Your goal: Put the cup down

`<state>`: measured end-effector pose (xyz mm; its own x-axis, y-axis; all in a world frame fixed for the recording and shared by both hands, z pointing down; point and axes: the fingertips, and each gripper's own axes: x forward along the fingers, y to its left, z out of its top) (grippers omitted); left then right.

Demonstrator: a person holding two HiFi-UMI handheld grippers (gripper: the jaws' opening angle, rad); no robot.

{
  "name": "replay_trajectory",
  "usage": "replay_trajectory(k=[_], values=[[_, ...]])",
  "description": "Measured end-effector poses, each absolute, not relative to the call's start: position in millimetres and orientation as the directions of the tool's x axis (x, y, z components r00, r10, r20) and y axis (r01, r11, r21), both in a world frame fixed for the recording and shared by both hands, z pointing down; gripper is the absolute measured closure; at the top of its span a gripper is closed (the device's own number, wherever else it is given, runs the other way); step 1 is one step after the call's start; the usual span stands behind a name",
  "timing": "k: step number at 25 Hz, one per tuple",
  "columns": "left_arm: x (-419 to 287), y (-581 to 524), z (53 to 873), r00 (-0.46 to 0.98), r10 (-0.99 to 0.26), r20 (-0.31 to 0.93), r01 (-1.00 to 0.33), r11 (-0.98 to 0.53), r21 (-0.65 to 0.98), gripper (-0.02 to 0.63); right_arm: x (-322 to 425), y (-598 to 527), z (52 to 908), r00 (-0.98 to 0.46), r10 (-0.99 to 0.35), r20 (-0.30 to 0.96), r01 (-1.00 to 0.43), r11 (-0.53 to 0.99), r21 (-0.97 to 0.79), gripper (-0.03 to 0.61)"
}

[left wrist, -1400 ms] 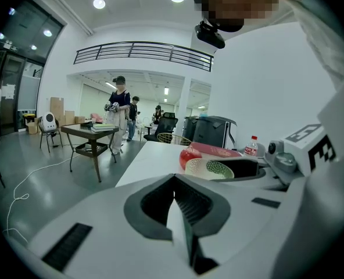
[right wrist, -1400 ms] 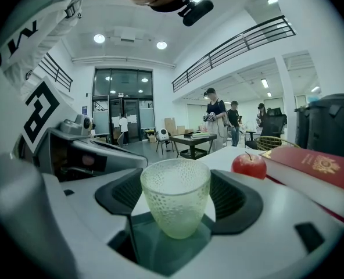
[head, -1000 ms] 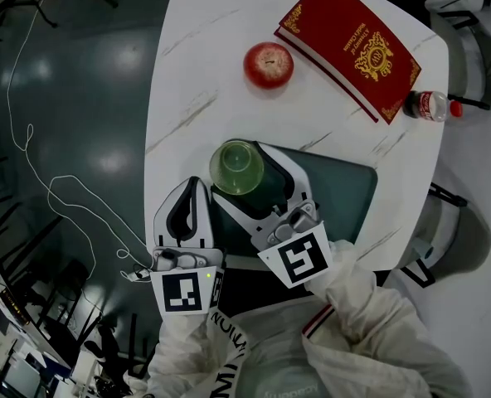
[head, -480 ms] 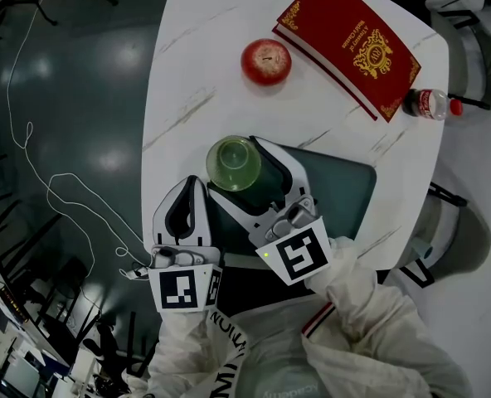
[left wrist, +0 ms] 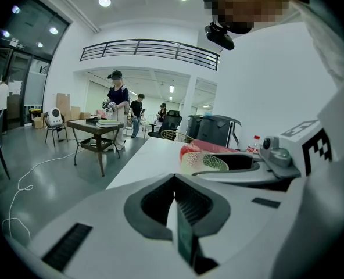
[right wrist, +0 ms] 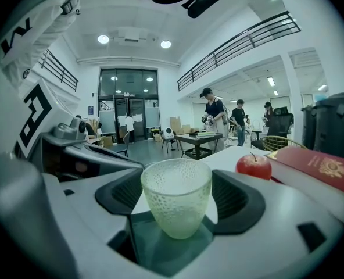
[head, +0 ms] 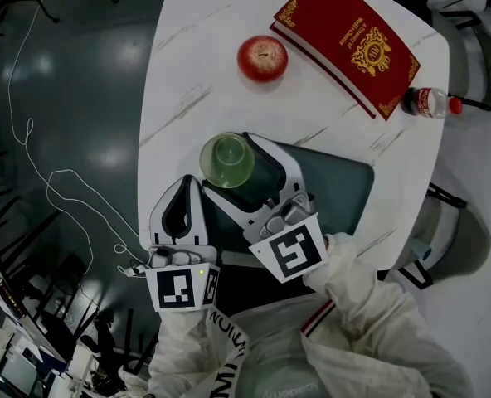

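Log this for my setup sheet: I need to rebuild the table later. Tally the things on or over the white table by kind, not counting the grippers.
cup: 1
apple: 1
book: 1
bottle: 1
mat: 1
Total: 5

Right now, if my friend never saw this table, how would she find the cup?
Start at the white table, then go to the dark green mat at its near edge. At the mat's left end, the right gripper holds the cup between its jaws. It is the only pale green, bumpy, see-through thing; the apple and book beyond it are red.
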<state>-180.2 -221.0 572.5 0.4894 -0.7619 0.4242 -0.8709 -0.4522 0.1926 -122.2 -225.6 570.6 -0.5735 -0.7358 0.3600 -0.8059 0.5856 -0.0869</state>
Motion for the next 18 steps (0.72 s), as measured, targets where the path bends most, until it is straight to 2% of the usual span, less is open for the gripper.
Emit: replay_trajectory(k=[18], values=[[-187, -196, 567, 0.406, -0.805, 0.433, -0.914, -0.368, 0.173, 0.601, -119, -225, 568, -0.61, -0.712, 0.347, -0.775, 0.627, -0.077, 0.218]])
